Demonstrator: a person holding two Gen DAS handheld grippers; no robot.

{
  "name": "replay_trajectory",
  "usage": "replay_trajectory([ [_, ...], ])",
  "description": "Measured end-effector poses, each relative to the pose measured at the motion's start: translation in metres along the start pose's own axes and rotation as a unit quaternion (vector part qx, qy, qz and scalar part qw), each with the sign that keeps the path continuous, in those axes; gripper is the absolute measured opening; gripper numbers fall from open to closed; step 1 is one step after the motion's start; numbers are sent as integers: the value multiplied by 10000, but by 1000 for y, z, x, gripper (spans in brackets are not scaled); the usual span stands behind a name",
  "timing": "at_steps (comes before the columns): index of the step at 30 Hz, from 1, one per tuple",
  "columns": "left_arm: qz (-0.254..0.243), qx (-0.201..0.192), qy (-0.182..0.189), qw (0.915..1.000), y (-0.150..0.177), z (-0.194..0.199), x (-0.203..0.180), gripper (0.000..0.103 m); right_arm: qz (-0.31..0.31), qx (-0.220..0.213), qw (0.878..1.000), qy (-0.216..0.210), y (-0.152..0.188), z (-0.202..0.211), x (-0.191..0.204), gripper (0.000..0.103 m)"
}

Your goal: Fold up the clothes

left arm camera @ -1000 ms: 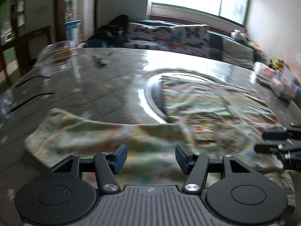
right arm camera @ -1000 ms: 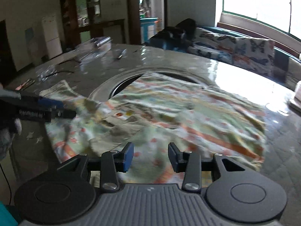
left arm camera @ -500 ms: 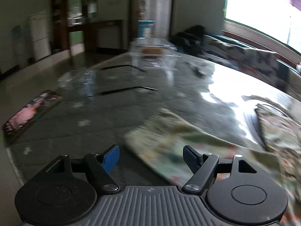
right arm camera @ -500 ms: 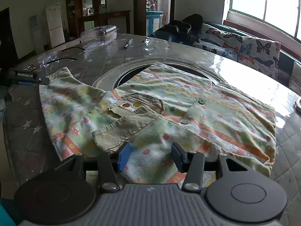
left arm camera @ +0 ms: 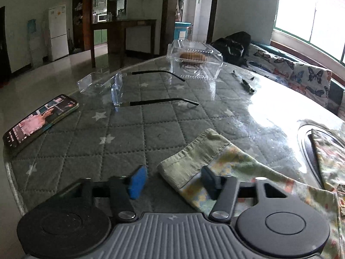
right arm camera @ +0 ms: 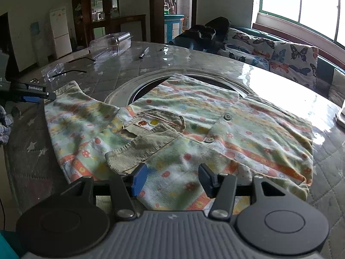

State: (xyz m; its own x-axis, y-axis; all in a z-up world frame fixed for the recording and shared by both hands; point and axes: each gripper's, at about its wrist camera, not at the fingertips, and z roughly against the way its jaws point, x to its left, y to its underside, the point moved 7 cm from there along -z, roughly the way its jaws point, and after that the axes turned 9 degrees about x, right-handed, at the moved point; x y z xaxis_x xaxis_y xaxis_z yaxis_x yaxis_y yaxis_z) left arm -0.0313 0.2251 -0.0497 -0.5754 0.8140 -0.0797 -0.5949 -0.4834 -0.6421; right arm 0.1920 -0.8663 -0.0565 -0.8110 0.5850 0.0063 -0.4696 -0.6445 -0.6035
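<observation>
The right gripper [right arm camera: 172,178] hangs over the near hem of the shirt [right arm camera: 194,129], its jaws apart and just now widening, the pads above the cloth and not pressing on it. The shirt lies spread flat on the quilted table cover [right arm camera: 28,151], front up, its long axis running from the sleeve at far left to the hem corner at right; a ribbed corduroy collar flap [right arm camera: 142,149] is turned across the chest beside a small pocket [right arm camera: 157,120], and two buttons [right arm camera: 226,117] sit to the right. At the left sleeve cuff [left arm camera: 194,159] the left gripper [left arm camera: 174,180] has its jaws apart, having just closed somewhat; the cuff edge lies between them, and the right pad overlaps the cloth in the picture, though whether it touches I cannot tell. Beyond the shirt's far edge lies a round inset ring in the table [right arm camera: 138,86], partly covered by the fabric. Farther left lie a phone [left arm camera: 41,120] with a lit screen, clear safety glasses [left arm camera: 116,88], then a clear plastic box [left arm camera: 194,60] holding a bread roll, and a pen [right arm camera: 144,52]. Past the table stands a butterfly-print sofa [right arm camera: 280,58] under the window.
</observation>
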Motion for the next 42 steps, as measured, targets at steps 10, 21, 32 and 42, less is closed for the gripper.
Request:
replay_trajectory([
  [10, 118, -86, 973, 9951, -3, 19, -24, 11, -120, -103, 9999, -1, 2, 9, -6, 54],
  [21, -1066, 4, 3193, 9416, 10, 92, -156, 9, -555, -314, 9979, 88, 3, 22, -29, 54],
  [32, -2379, 651, 4292, 8689, 75, 117, -256, 13, -1318, -594, 9885, 439, 10, 46, -72, 51],
  [42, -2606, 497, 3870, 8831, 81, 108, -238, 53, -1388, -398, 9895, 103, 9, 36, -65, 41],
])
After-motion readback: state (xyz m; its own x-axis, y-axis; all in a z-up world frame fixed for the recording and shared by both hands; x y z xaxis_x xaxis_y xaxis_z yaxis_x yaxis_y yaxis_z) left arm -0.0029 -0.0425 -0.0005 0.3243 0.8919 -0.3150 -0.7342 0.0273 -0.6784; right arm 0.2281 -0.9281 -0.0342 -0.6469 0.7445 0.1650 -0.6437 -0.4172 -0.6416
